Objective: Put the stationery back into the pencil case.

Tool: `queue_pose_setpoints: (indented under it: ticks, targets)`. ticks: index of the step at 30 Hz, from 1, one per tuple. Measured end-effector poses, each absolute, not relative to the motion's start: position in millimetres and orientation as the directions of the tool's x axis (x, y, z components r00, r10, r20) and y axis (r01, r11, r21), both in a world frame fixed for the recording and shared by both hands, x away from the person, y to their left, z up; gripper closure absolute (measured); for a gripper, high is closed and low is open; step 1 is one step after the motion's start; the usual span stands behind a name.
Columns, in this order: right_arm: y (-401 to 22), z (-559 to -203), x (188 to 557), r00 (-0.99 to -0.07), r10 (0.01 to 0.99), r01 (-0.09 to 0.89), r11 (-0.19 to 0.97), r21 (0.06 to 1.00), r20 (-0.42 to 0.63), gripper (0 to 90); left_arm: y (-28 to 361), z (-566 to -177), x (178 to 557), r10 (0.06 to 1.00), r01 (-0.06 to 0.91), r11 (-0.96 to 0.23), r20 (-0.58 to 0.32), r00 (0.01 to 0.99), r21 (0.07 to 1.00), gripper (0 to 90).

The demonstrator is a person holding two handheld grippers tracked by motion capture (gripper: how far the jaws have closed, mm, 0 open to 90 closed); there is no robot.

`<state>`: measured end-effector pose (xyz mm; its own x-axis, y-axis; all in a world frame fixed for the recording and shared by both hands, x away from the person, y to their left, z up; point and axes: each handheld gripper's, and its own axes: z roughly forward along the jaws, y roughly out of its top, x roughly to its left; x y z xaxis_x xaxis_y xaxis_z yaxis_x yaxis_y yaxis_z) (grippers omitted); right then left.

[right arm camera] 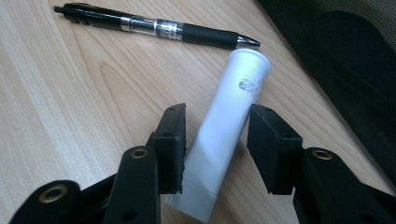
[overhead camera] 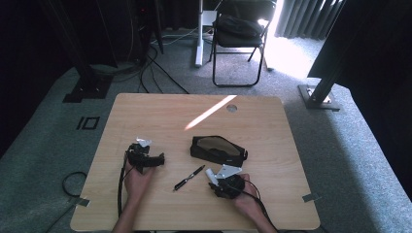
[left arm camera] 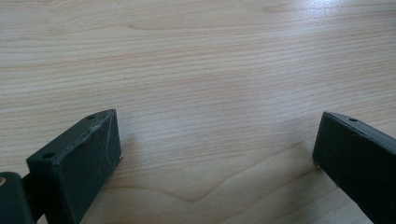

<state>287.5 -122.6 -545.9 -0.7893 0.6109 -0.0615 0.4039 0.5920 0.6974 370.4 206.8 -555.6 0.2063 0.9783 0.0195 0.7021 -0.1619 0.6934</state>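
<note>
While your right gripper (right arm camera: pixel 215 140) straddles the white tube (right arm camera: pixel 226 126) on the table (overhead camera: pixel 160 109), its jaws sit either side of the tube's lower half; the left one looks to touch it, the other stands just off, so the tube is not yet clamped. The tube lies flat, its round end pointing at the pen (right arm camera: pixel 154 25), which lies crosswise just past it. A black pouch (overhead camera: pixel 217 148) lies beyond, near the tube. Your left gripper (left arm camera: pixel 217 154) rests apart, jaws spread wide over bare wood, holding nothing. A chair (overhead camera: pixel 240 36) stands past the table.
</note>
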Motion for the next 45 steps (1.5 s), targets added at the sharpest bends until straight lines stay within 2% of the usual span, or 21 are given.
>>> queue_pose_setpoints:
  ticks: [6, 9, 14, 19, 45]
  targets:
    - [-125.2, -547.4, 289.9, -0.785, 0.617, 0.416, 0.593, 0.69, -0.056, 64.3, 206.8, -555.6, 370.4, 0.978, 0.702, -0.162, 0.02, 0.206, 0.693, 1.3]
    - [-127.1, -547.6, 291.0, -0.785, 0.617, 0.421, 0.598, 0.682, -0.056, 70.1, 206.8, -555.6, 370.4, 0.978, 0.702, -0.162, 0.02, 0.206, 0.693, 1.3]
    - [-127.1, -547.1, 291.0, -0.794, 0.605, 0.412, 0.609, 0.677, -0.061, 70.3, 206.8, -555.6, 370.4, 0.978, 0.702, -0.162, 0.02, 0.206, 0.693, 1.3]
    - [-130.4, -547.1, 294.4, -0.796, 0.605, 0.437, 0.594, 0.675, -0.017, 70.1, 206.8, -555.6, 370.4, 0.978, 0.702, -0.163, 0.02, 0.207, 0.693, 1.3]
    - [-129.0, -543.6, 292.6, -0.817, 0.577, 0.41, 0.598, 0.689, -0.014, 71.0, 206.8, -555.6, 370.5, 0.978, 0.702, -0.162, 0.02, 0.206, 0.693, 1.3]
